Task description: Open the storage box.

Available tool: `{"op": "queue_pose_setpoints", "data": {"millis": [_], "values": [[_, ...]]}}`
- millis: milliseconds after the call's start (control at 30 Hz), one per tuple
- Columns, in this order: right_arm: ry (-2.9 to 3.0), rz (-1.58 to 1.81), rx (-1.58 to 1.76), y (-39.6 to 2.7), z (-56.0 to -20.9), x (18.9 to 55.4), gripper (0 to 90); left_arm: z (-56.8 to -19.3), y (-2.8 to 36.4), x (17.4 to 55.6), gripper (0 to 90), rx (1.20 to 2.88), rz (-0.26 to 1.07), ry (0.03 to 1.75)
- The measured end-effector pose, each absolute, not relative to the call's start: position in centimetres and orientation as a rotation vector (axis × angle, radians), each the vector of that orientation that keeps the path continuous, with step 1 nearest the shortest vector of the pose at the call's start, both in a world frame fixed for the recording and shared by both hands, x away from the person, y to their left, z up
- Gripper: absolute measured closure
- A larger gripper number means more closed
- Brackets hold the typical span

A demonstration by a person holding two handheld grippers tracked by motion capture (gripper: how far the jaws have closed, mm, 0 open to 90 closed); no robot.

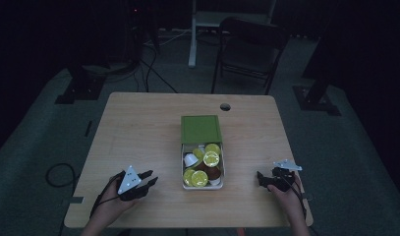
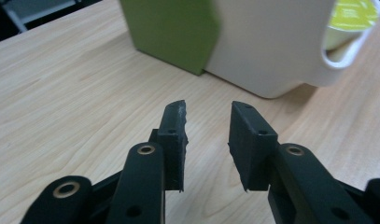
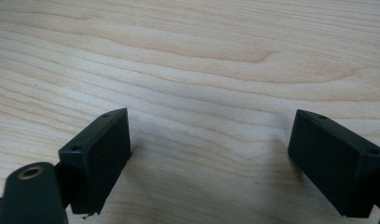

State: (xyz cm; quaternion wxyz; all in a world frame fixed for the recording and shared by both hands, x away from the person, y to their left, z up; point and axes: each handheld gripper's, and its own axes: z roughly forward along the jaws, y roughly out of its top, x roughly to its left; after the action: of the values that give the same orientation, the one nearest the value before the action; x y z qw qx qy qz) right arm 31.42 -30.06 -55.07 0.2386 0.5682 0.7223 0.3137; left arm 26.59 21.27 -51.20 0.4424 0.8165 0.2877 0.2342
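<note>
A white box (image 1: 203, 187) sits mid-table with its green lid (image 1: 201, 129) slid back. It holds yellow-topped capsules (image 1: 211, 158), a white one (image 1: 190, 160) and a brown one (image 1: 214, 172). My left gripper (image 1: 151, 179) rests on the table left of the box and points toward it. In the left gripper view its jaws (image 2: 206, 109) stand a little apart with nothing between them, facing the white box (image 2: 271, 46), the green lid (image 2: 173, 32) and a yellow capsule (image 2: 353, 14). My right gripper (image 1: 260, 177) lies right of the box, its jaws (image 3: 211, 114) wide apart over bare wood.
The wooden table (image 1: 138, 128) has a round cable hole (image 1: 225, 106) near its far edge. A dark chair (image 1: 249, 49) stands behind the table. A cable (image 1: 57, 174) loops on the floor at the left.
</note>
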Motion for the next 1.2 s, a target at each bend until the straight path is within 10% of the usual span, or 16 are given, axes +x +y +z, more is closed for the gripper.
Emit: {"op": "queue_pose_setpoints", "data": {"millis": [433, 1200], "values": [[1.979, 0.859, 1.556, -30.1, -55.1, 31.4, 12.6, -51.6, 24.4, 27.3, 60.5, 1.929, 0.603, 0.863], [1.990, 0.862, 1.550, -30.0, -55.1, 31.4, 11.5, -53.2, 27.8, 28.0, 16.0, 1.854, 0.546, 1.045]]}}
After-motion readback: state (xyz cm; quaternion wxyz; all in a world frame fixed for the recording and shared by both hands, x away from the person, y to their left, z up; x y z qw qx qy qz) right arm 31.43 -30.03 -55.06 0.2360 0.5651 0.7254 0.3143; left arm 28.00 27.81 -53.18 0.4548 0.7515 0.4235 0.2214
